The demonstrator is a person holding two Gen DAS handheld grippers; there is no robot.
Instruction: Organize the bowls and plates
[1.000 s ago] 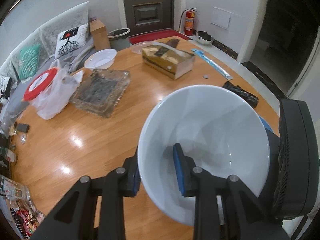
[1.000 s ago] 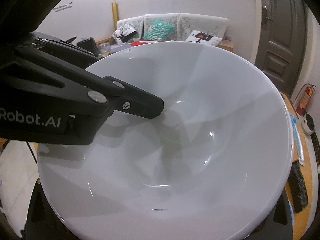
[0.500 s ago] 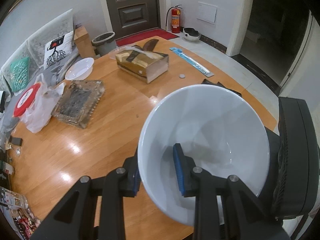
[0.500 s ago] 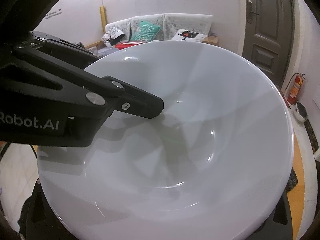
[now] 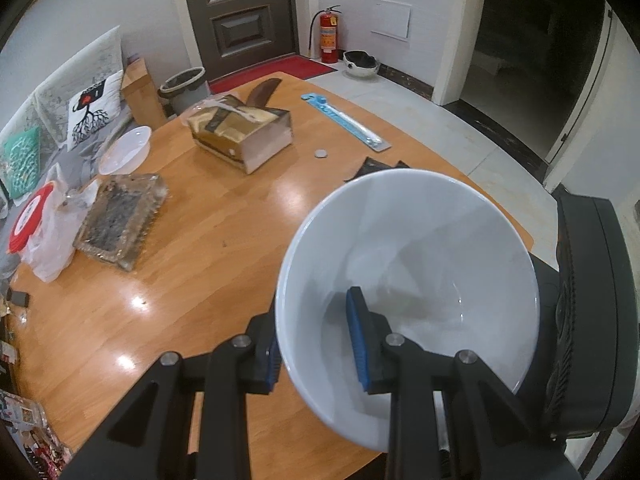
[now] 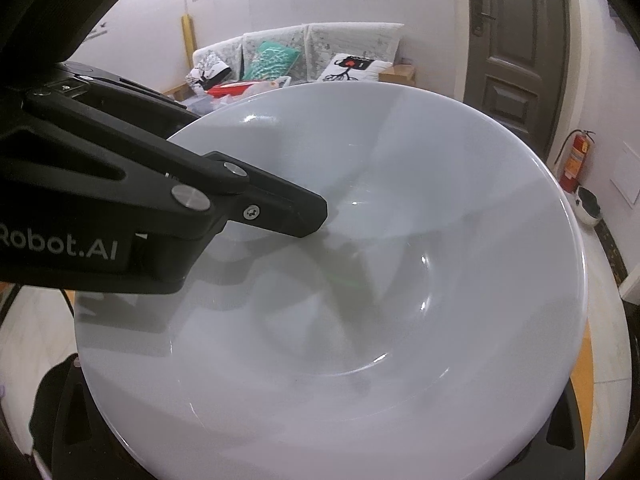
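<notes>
A large white bowl (image 5: 420, 240) is held above the round wooden table (image 5: 208, 232). My left gripper (image 5: 316, 344) is shut on the bowl's near rim, one blue-padded finger inside and one outside. In the right wrist view the bowl (image 6: 400, 300) fills the frame, with the left gripper's finger (image 6: 280, 208) reaching in from the left. My right gripper's fingers are hidden under the bowl; its body shows at the right in the left wrist view (image 5: 592, 320). A smaller white bowl (image 5: 126, 150) sits at the table's far left.
On the table lie a gold tissue box (image 5: 240, 136), a glass tray (image 5: 120, 220), a plastic bag with a red lid (image 5: 44, 232), a blue packet (image 5: 348, 124), a coin (image 5: 321, 154) and a dark pouch (image 5: 372, 168).
The bowl has risen with both grippers; the table objects look smaller and farther away. The view has turned slightly. The grip on the bowl is unchanged.
</notes>
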